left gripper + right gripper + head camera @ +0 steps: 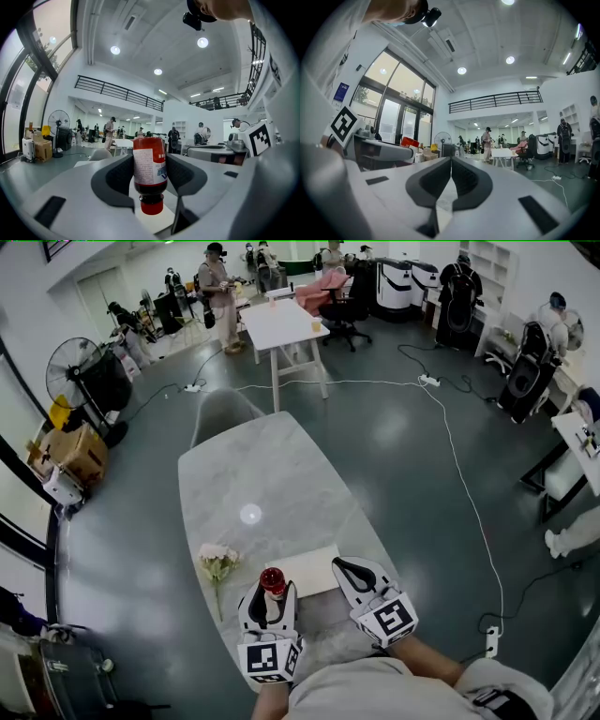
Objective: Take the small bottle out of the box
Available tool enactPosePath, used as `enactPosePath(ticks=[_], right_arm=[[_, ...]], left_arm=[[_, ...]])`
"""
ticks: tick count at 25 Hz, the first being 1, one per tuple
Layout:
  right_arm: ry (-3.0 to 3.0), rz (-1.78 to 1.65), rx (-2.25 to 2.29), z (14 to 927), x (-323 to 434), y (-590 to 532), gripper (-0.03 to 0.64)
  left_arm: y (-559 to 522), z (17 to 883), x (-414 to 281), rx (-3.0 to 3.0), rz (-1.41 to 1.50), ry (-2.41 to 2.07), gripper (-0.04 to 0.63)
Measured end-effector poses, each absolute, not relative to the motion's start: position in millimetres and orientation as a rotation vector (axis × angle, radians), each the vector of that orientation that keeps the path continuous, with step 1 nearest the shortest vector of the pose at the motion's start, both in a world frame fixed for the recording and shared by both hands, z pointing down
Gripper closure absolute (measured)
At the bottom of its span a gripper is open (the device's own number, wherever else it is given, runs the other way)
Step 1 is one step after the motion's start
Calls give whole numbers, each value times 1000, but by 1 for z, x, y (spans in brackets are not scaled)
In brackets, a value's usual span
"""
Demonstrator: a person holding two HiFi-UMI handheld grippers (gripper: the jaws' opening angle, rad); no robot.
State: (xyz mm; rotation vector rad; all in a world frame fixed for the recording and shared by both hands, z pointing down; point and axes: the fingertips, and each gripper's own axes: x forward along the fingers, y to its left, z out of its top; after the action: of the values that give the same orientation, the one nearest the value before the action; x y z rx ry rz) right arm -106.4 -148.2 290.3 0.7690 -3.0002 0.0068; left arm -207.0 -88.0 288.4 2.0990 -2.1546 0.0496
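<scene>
1. Jaws of left gripper (pixel 150 159) clamp small red-capped bottle (pixel 149 171), cap toward the gripper's base.
2. Bottle is over near edge of flat white box (pixel 309 570) on grey marble table (pixel 262 465), apparently clear of it.
3. Jaws of right gripper (pixel 451 163) are pressed together, empty.

The tabletop (pixel 272 465) looks like smooth, glossy veined stone. The small bottle (pixel 149 171) is shiny plastic with a paper label; the left tool (pixel 150 161) is matt plastic.

Flowers (pixel 217 562) on marble table (pixel 267 460)
</scene>
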Motion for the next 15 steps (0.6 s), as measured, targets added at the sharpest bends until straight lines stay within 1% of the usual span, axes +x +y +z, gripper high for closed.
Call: enactPosePath(ticks=[7, 15], right_arm=[[-3001, -12, 780, 286, -101, -150, 589], [-3006, -127, 788, 281, -100, -145, 591]], left_arm=[[-89, 287, -200, 2111, 49, -2145, 377], [-86, 287, -203, 2108, 39, -2155, 377]])
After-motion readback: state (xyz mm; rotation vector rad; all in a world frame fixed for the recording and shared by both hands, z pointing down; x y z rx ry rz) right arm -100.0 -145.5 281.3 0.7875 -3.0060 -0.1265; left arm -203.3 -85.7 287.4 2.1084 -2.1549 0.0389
